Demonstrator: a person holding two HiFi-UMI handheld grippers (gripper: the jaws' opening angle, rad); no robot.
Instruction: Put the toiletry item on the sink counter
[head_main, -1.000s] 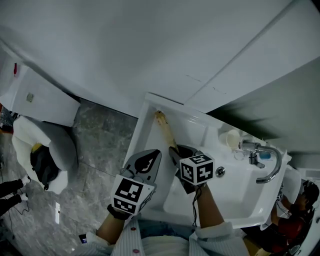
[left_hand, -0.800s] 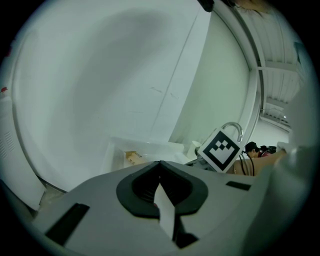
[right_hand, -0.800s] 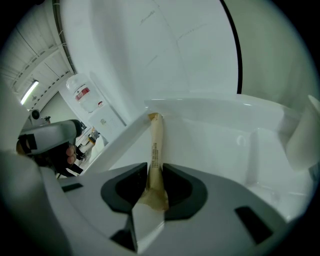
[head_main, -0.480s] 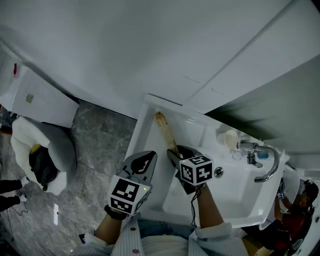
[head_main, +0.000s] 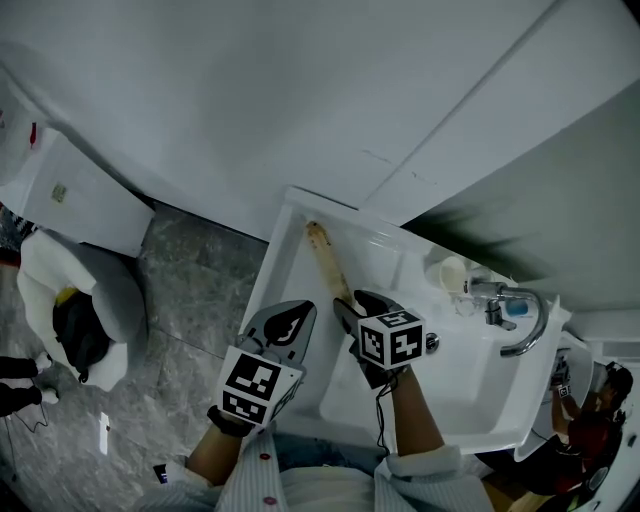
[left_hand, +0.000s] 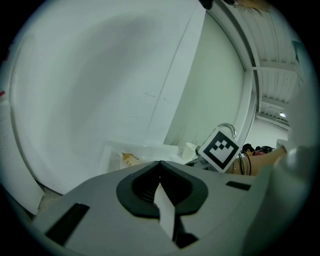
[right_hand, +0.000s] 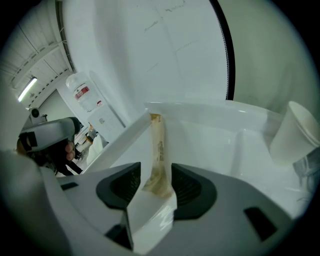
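Toiletry item (head_main: 328, 262), a long slim tan packet with a white near end, lies along the left ledge of the white ceramic sink counter (head_main: 292, 232). Its far tip is at the counter's back left corner and it has not shifted over the past second. What has changed is the right gripper (head_main: 358, 303): its jaws are opening. In the right gripper view the dark pads (right_hand: 124, 186) stand clear on either side of the packet's near end, which is between them but no longer pressed.

We read this as the release. The toiletry item rests on the counter ledge, so the placing looks all but done. What remains, we judge, is to draw the right gripper straight back without dragging the white end off the ledge toward the basin.

Seen from the right gripper, the packet runs straight ahead along the line of the jaws, away toward the back corner. A white paper cup (right_hand: 292, 132) stands well off to the right, near the back edge.

The left gripper (head_main: 285, 325) hangs just outside the counter's left edge, its jaws together on nothing from the scene.
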